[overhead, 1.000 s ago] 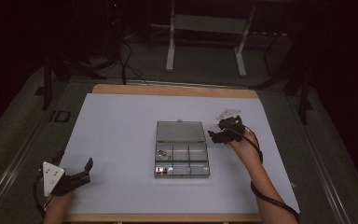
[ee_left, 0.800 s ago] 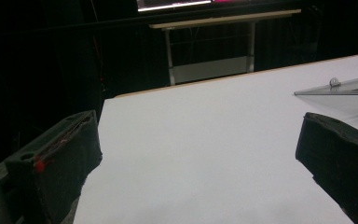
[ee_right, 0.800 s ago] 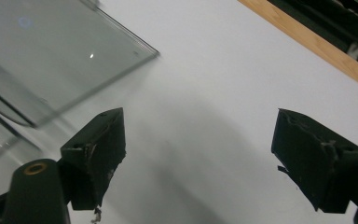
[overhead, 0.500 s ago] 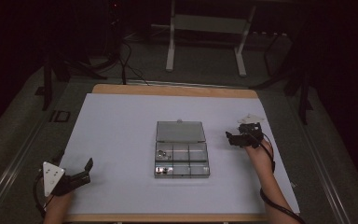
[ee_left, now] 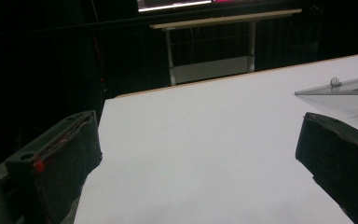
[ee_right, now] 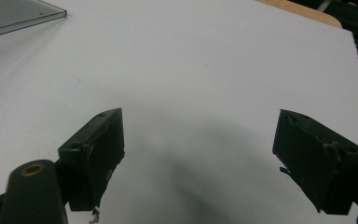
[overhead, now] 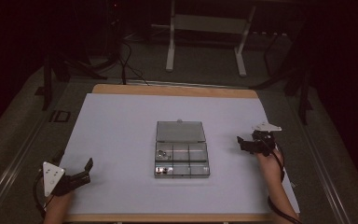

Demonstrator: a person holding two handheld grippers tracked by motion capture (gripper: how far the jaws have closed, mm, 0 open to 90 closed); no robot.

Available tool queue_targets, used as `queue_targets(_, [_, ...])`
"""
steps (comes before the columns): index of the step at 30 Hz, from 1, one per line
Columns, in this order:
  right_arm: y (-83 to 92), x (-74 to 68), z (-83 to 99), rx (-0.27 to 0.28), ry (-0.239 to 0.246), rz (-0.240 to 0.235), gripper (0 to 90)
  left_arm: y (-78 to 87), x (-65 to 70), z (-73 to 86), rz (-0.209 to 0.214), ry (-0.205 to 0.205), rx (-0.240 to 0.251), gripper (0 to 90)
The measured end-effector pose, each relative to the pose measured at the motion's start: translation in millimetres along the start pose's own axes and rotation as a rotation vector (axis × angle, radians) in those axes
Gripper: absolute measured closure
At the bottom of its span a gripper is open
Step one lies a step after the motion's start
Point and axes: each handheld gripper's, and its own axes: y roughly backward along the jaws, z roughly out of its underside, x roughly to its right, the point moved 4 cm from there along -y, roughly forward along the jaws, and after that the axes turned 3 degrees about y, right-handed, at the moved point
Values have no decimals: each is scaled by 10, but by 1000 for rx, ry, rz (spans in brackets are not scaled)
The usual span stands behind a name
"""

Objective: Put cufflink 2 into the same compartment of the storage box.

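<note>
A clear plastic compartment box (overhead: 182, 158) lies in the middle of the white table cover, its lid (overhead: 180, 132) flipped open toward the far side. A few small metal parts sit in its left compartments (overhead: 162, 154). My right gripper (overhead: 243, 143) hovers right of the box, open with nothing between its jaws (ee_right: 200, 163). My left gripper (overhead: 85, 170) rests near the front left corner, open and holding nothing (ee_left: 200, 158). The raised lid (ee_left: 349, 88) shows at the right edge of the left gripper view, and a corner of the lid (ee_right: 14, 16) appears top left in the right gripper view.
A white sheet (overhead: 121, 140) covers the wooden table (overhead: 177, 90). Beyond the table stand dark stands, cables and a white frame (overhead: 205, 28) on the floor.
My right gripper has drawn back from the box lid's right corner, moving right and toward the person. The left gripper has stayed put.
</note>
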Motion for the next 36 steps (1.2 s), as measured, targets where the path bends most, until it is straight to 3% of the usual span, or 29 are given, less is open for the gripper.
queue_targets(4, [65, 50, 83, 14, -25, 22, 162, 0, -1, 0, 0, 1, 0, 10])
queue_targets(5, [94, 73, 129, 17, -56, 28, 162, 0, -1, 0, 0, 1, -1, 10])
queue_targets(13, [210, 149, 365, 44, -127, 28, 162, 2, -3, 0, -2, 3, 1, 10])
queue_targets(28, [432, 140, 684, 45, -167, 36, 164, 3, -2, 0, -2, 6, 4, 10])
queue_targets(30, [486, 131, 731, 44, -151, 59, 164, 4, -2, 0, -1, 5, 4, 10])
queue_targets(36, [564, 99, 817, 47, -151, 49, 164, 5, -1, 0, -2, 2, 4, 10])
